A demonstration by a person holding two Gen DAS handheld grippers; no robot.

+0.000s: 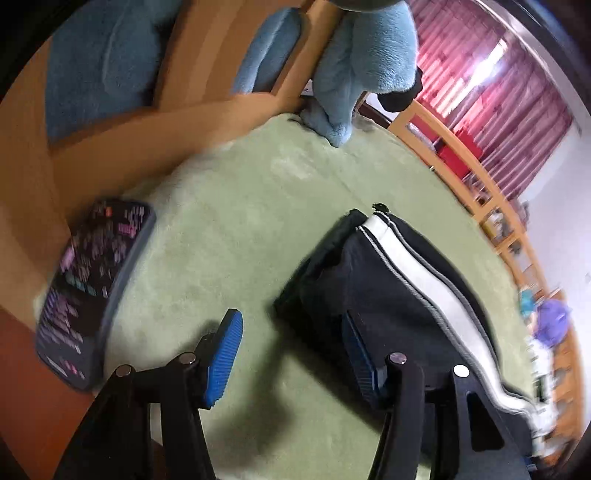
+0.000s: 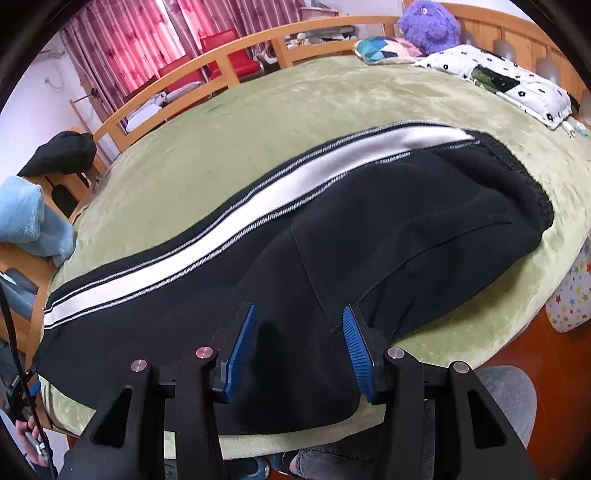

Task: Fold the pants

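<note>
Black pants (image 2: pixel 332 229) with a white side stripe (image 2: pixel 258 192) lie flat on the green bed cover (image 2: pixel 258 103), waistband at the right, leg cuffs at the left. My right gripper (image 2: pixel 299 343) is open just above the black cloth near the front edge of the bed, holding nothing. In the left wrist view the cuff end of the pants (image 1: pixel 376 273) lies on the green cover (image 1: pixel 240 184). My left gripper (image 1: pixel 291 354) is open; its right finger touches the cuff edge, and its left finger is over bare cover.
A dark patterned phone-like slab (image 1: pixel 88 288) lies at the bed's left edge. A blue plush blanket (image 1: pixel 354 66) hangs over the wooden bed frame (image 1: pixel 207 110). Pillows (image 2: pixel 498 81) and a purple plush toy (image 2: pixel 428 26) sit at the head. Wooden rails (image 2: pixel 221 62) border the far side.
</note>
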